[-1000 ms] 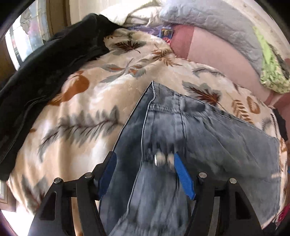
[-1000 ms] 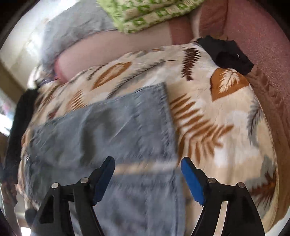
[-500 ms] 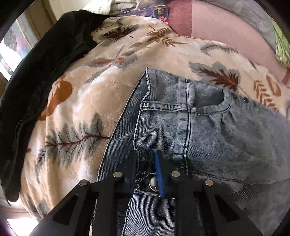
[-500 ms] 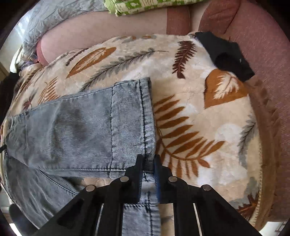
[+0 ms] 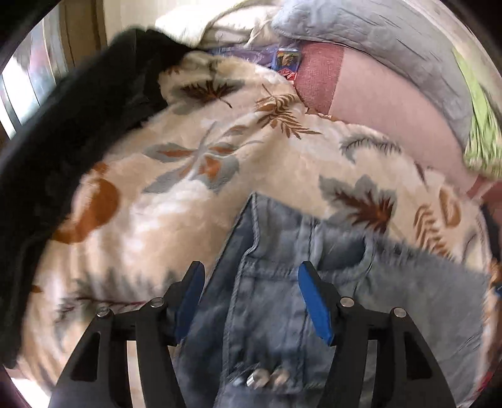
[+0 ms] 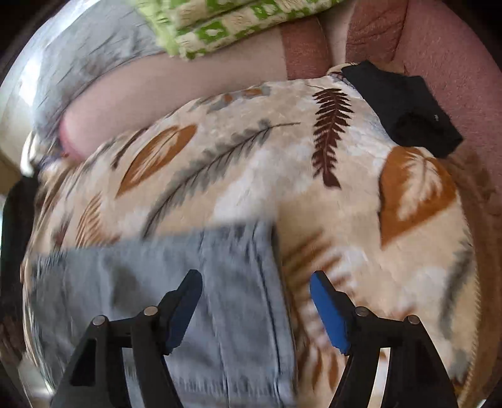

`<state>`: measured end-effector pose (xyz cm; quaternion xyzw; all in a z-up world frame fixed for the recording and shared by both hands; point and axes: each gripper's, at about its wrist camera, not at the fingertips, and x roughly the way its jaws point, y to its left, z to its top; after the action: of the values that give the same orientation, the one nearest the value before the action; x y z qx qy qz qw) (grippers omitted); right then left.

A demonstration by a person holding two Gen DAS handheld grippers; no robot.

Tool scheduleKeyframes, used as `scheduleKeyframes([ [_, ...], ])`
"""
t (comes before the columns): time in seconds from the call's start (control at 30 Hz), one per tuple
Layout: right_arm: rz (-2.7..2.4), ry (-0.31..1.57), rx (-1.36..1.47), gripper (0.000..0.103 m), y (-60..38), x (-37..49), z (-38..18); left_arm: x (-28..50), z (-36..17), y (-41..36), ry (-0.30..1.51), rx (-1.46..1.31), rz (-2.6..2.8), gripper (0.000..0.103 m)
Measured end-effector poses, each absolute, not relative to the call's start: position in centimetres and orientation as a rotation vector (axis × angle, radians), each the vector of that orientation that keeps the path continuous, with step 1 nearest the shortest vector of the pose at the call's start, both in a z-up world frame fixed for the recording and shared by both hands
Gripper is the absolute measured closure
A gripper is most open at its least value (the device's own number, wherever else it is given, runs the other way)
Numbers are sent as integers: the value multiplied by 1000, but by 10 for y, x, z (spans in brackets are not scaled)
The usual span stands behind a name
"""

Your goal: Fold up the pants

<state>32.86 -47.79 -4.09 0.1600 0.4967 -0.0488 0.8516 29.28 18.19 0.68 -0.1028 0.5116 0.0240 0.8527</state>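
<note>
Blue denim pants (image 5: 282, 298) lie on a cream blanket with a leaf print (image 5: 219, 163). In the left wrist view their waistband, with metal buttons near the bottom edge, sits under my left gripper (image 5: 251, 276). Its jaws are opening and stand apart, the blue pads clear of the denim. In the right wrist view the hem end of the pants (image 6: 238, 282) lies below my right gripper (image 6: 255, 284). Those jaws are opening too, with the hem edge beneath the gap and neither pad pressing on it. Both views are blurred by motion.
A black garment (image 5: 62, 125) drapes over the blanket's left side. A grey quilt (image 5: 376, 40) and a green patterned cloth (image 6: 226, 25) rest on the pink sofa back (image 6: 157, 91). A small black cloth (image 6: 404, 106) lies at the blanket's far right corner.
Both grippers closed on the denim half a second ago, the left at the buttons, the right at the hem. Now both have let go, stand apart, and have pulled back toward me.
</note>
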Motion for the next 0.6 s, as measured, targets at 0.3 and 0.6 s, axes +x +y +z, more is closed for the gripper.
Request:
scheduleKeyframes([
  [0.3,-52,1089,429,29,-477,348,-77,335,-24,178,1136,-268,89,55],
  [0.6,-66,1093,412,32,-476,353,-77,359,-40,156,1161,-222,81,75],
])
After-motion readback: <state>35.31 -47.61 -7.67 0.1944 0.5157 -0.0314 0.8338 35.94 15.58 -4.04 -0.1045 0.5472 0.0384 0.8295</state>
